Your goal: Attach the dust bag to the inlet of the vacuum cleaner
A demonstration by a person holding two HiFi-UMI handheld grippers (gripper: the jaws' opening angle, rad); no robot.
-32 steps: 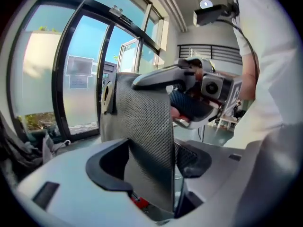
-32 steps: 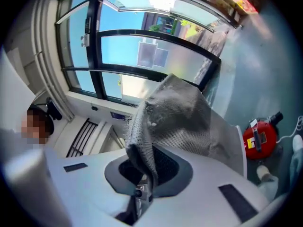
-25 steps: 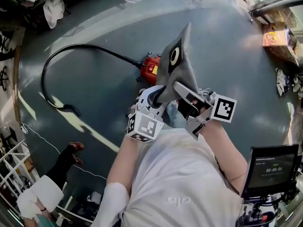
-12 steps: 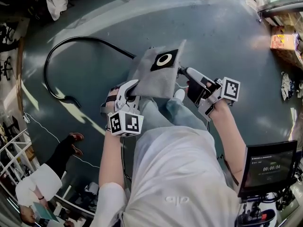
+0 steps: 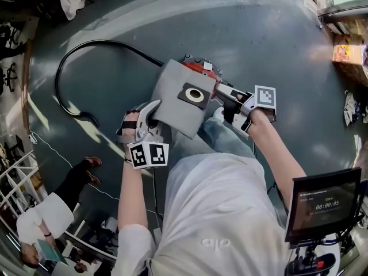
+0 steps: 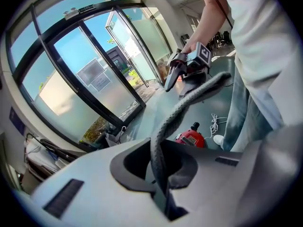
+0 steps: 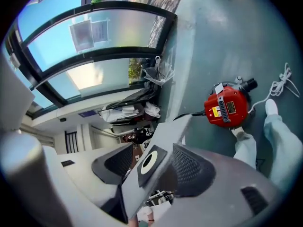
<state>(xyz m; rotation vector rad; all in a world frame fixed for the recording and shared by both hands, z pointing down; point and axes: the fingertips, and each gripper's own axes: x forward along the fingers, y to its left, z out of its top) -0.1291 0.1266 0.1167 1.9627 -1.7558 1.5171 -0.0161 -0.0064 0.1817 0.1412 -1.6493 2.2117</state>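
The grey dust bag (image 5: 172, 105) hangs flat over the floor, its black collar with a white-ringed hole (image 5: 194, 95) facing up. My left gripper (image 5: 150, 110) is shut on the bag's near-left edge, and that edge (image 6: 174, 122) runs straight between its jaws (image 6: 161, 170). My right gripper (image 5: 222, 91) is at the bag's right edge with its jaws opening. The bag (image 7: 142, 188) lies between them (image 7: 154, 164), and the pads stand clear of it. The red vacuum cleaner (image 5: 200, 68) sits on the floor, mostly hidden behind the bag, and shows clearly in the right gripper view (image 7: 227, 105).
A black hose (image 5: 75, 68) curves left from the vacuum across the grey floor. Someone stands at the lower left (image 5: 75, 194). A monitor (image 5: 325, 203) is at the lower right and a cardboard box (image 5: 348, 53) at the far right. A white cord (image 6: 215, 122) lies by my foot.
The bag has swung down from upright to flat over the vacuum. My left gripper closed on its edge and moved left. The right gripper dropped lower and spread its jaws.
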